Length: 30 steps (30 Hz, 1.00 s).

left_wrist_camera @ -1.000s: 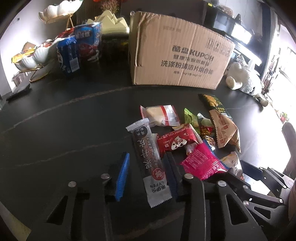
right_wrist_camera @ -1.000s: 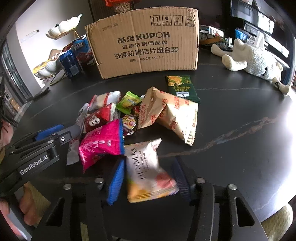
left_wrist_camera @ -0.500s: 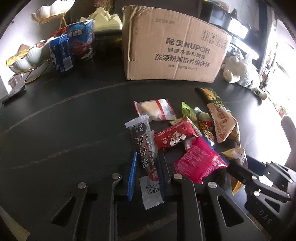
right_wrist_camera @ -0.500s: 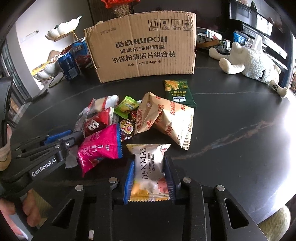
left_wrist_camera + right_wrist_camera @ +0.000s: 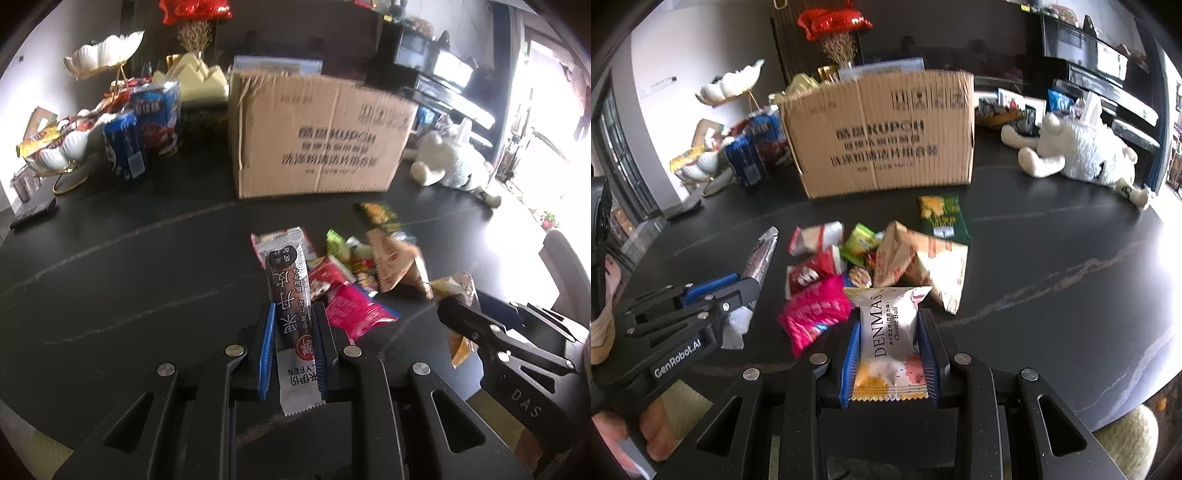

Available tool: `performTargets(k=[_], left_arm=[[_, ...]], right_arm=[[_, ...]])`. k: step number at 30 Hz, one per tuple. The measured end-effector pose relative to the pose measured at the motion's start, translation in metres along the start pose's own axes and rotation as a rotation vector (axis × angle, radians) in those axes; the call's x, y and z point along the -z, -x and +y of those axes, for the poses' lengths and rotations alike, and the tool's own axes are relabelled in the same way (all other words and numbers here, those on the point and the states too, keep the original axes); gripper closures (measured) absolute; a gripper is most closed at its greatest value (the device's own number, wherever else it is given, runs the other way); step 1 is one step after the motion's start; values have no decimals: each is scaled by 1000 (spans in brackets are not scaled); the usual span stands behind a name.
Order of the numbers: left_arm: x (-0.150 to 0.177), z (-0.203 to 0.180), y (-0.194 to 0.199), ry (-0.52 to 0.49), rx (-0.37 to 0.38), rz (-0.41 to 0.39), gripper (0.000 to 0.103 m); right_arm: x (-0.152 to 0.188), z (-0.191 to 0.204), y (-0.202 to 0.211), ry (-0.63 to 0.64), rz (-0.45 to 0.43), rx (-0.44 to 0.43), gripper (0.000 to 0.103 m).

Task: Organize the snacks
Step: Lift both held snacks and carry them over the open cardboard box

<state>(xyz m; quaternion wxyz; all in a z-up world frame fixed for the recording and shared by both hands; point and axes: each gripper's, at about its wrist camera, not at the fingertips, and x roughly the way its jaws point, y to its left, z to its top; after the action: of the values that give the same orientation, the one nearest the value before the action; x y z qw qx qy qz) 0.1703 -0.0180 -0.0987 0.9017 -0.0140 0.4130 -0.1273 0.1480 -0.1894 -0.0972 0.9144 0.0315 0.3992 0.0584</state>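
Note:
My left gripper [image 5: 291, 314] is shut on a long dark brown snack bar [image 5: 290, 291] and holds it lifted above the black table [image 5: 129, 280]. My right gripper [image 5: 888, 325] is shut on a white DENMAS cheese ball packet [image 5: 890, 332], also lifted. A pile of snacks lies between them: a pink packet [image 5: 812, 314], a red packet [image 5: 812, 271], a green candy [image 5: 860, 240], a tan pyramid bag [image 5: 919, 262] and a dark green packet [image 5: 942, 218]. A cardboard box [image 5: 882, 136] stands open behind the pile.
Blue snack boxes [image 5: 140, 129] and white shell-shaped dishes on gold stands [image 5: 62, 147] stand at the back left. A white plush toy [image 5: 1078, 155] lies at the back right. A dark flat remote-like object [image 5: 33, 212] lies near the table's left edge.
Both grippers closed on their packets and lifted them off the table. Both views have tilted up, showing the box from a higher angle.

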Motion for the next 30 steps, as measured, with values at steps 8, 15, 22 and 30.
performTargets(k=[8, 15, 22, 30], left_arm=[[-25, -10, 30, -48, 15, -85, 83], [-58, -19, 50, -85, 40, -159, 83], [-96, -19, 66, -106, 38, -221, 84], [-140, -18, 73, -119, 46, -249, 84]], right_arm=[[-29, 3, 27, 59, -99, 29, 72], [-58, -1, 43, 43, -147, -3, 72], [-105, 1, 64, 51, -250, -17, 72], [-154, 0, 61, 41, -284, -36, 72]])
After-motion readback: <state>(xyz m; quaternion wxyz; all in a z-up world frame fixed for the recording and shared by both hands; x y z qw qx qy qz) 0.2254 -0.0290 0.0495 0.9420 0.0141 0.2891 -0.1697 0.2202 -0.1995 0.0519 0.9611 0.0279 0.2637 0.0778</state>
